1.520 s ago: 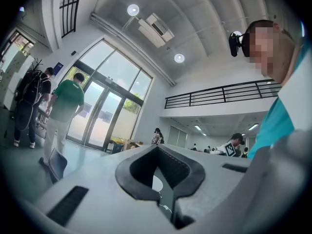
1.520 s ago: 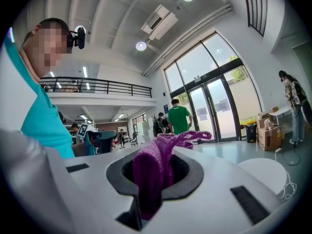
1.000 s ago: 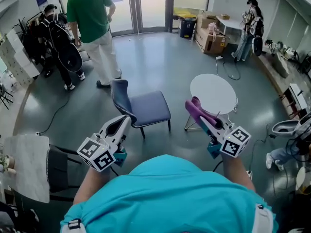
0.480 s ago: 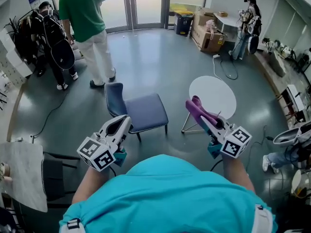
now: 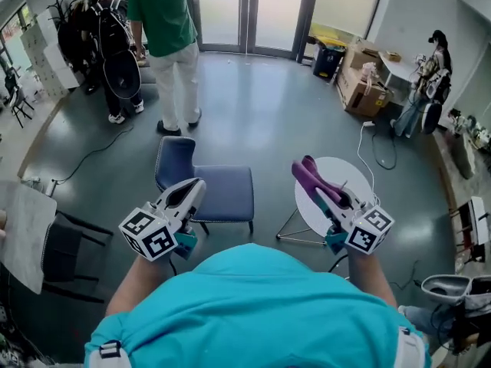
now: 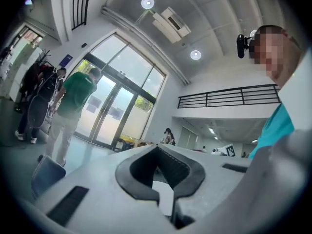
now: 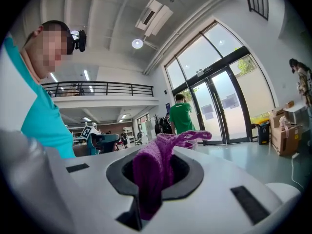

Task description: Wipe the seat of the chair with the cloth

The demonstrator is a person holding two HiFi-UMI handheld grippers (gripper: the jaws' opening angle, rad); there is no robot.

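1. Both grippers are held up in front of a person in a turquoise shirt point(image 5: 253, 305), with neither one touching the chair point(image 5: 226, 194).
2. The left gripper point(image 5: 193, 184) has its jaws together and nothing sits between them.
3. The right gripper point(image 5: 321, 188) is clamped on the purple cloth point(image 5: 307, 173), which bunches between the jaws and sticks out past the tips.
4. The chair, dark blue with 1 curved back, stands on the grey floor point(image 5: 268, 113) ahead, well below the cloth and closer to the left gripper's side.
5. A round white table point(image 5: 349, 179) stands just right of the chair, under the right gripper.
6. Farther off, a person in a green shirt point(image 5: 163, 14) stands near the glass doors point(image 5: 245, 6), with cardboard boxes point(image 5: 364, 90) to the right.
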